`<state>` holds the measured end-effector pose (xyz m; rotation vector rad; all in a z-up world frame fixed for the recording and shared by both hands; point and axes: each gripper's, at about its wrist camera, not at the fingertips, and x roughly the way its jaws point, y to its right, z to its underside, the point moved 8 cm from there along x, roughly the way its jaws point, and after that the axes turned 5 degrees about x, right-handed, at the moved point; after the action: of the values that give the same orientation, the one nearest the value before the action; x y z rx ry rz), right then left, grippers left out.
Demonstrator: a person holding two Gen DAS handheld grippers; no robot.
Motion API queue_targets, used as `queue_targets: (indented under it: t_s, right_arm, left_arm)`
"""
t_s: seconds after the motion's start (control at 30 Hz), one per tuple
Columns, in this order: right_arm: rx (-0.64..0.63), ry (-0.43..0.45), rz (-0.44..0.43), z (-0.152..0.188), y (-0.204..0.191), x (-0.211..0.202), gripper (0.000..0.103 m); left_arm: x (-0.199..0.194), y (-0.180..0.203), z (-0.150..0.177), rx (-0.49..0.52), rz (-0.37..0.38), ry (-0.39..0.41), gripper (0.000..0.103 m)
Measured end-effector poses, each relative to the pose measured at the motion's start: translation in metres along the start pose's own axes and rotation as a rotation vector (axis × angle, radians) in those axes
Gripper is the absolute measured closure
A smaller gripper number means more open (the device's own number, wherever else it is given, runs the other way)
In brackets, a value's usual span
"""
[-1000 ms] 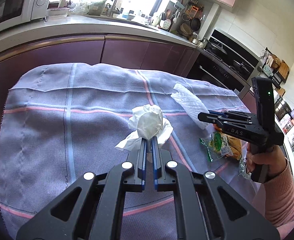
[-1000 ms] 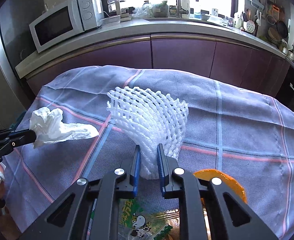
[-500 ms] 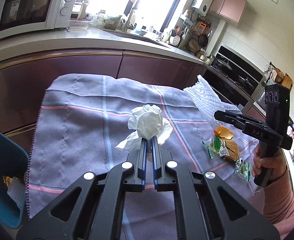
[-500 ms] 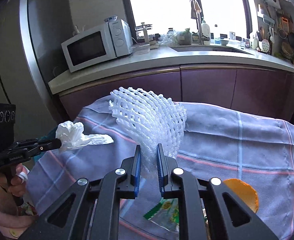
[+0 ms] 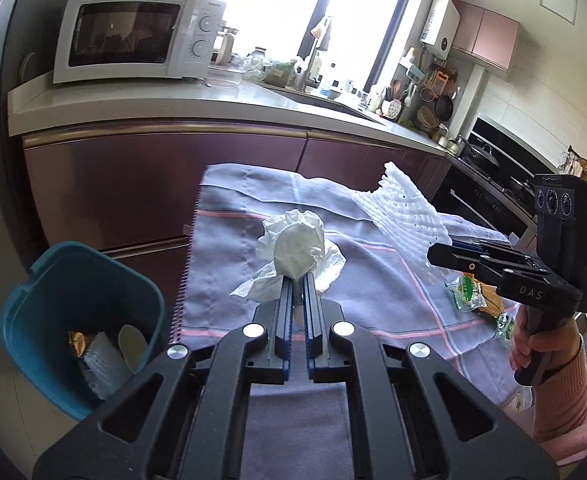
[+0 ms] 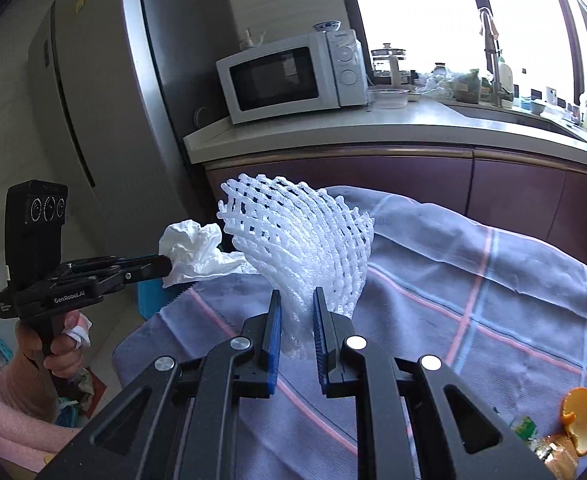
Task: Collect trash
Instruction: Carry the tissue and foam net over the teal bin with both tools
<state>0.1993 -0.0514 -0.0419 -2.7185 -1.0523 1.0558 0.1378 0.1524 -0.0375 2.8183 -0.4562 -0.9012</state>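
- One teal bin (image 5: 81, 320) stands on the floor at about 8 o'clock in the left wrist view, beside the left edge of the table; three or so scraps lie in its bottom, among them a pale oval piece and a brownish wrapper.
- One crumpled white tissue (image 5: 293, 250) sits at the centre of that view, a wrinkled ball with a flat tail hanging to 8 o'clock. The left gripper (image 5: 298, 280) is nearly closed, its jaws pinching the tissue's lower end and holding it above the cloth.
- One white foam net (image 5: 405, 212) shows at 2 o'clock in the left wrist view: an open lattice sleeve fanned wide at the top and bunched at the base.
- In the right wrist view the right gripper (image 6: 296, 300) has its jaws a narrow gap apart, clamped on the net's bunched base, so the foam net (image 6: 301, 240) stands fanned upward at 12 o'clock from the fingers, off the cloth.
- One grey-lilac checked cloth (image 6: 493, 280) with pink and blue lines covers the table.
- One orange peel (image 6: 581, 420) lies on the cloth at 4 o'clock in the right wrist view, with two or three small wrappers (image 6: 549, 452) just beside it; the exact count is unclear at the frame edge.
- One white microwave (image 6: 289, 76) sits on the counter at 12 o'clock.
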Motion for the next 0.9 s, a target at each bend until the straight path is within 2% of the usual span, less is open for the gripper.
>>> queue_targets:
  t_s: [0.53,0.9]
  right_arm:
    - [-0.173,-0.109,-0.147,-0.011,-0.102,0.074,0.089]
    - [-0.222,-0.183,-0.215,-0.014,-0.146,0.121,0.089]
  left_arm:
    - [-0.069,-0.103,0.027,-0.117,-0.218,0.038,0.097]
    - [-0.075,-0.157,0.049,-0.208,-0.317,0.015,0.097]
